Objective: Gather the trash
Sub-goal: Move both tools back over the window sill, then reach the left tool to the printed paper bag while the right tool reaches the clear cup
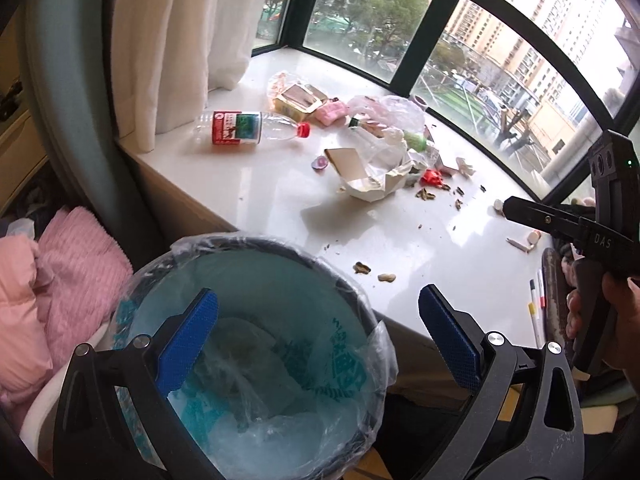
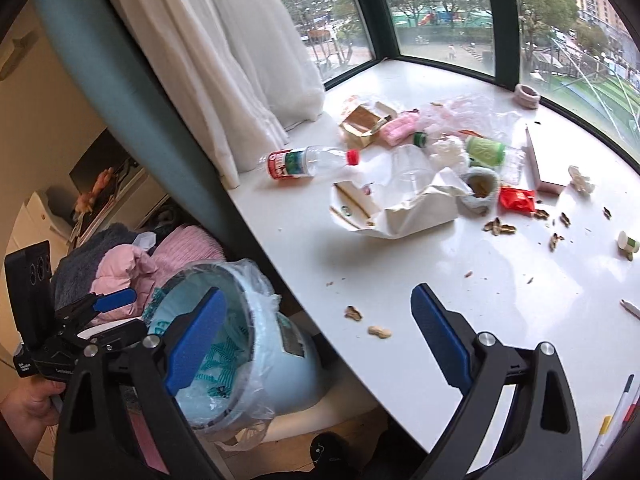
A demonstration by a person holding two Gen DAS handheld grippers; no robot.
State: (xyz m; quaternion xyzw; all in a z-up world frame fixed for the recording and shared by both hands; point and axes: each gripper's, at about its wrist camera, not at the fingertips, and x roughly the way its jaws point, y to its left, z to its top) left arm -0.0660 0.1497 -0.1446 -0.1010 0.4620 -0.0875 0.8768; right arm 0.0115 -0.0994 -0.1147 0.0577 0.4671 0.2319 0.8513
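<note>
Left wrist view: the left gripper (image 1: 318, 344) hangs with its jaws spread wide and nothing between them, above the bin (image 1: 360, 300), which stands just beside the near edge of the white sill (image 1: 400, 236). The bin has a clear liner with teal print; some crumpled plastic lies at the bottom. On the sill a bottle (image 1: 252, 128) with a red cap lies on its side near the curtain (image 1: 180, 40). Behind it are an open carton (image 1: 298, 100) and a pink pack (image 1: 332, 113). A torn white box (image 1: 376, 186) sits in the middle of a heap with a clear bag (image 1: 394, 110), and a red wrapper (image 1: 431, 178) lies just right of the box. Nut shells (image 1: 426, 195) are scattered beyond it, and one whole peanut (image 1: 387, 277) lies near the sill's front edge. The right gripper (image 1: 505, 206) enters from the right over the sill; whether it is spread or closed cannot be told from here.

Right wrist view: the right gripper (image 2: 318, 340) is released, jaws wide apart and empty, over the sill's (image 2: 420, 272) near edge. The bin (image 2: 292, 376) is at lower left, below the sill. The left gripper (image 2: 116, 298) shows at far left, held by a hand (image 2: 32, 404). The bottle (image 2: 308, 162), box (image 2: 412, 208), wrapper (image 2: 517, 201), shells (image 2: 500, 227) and peanut (image 2: 380, 332) lie on the sill, with a green roll (image 2: 485, 152) behind the box
</note>
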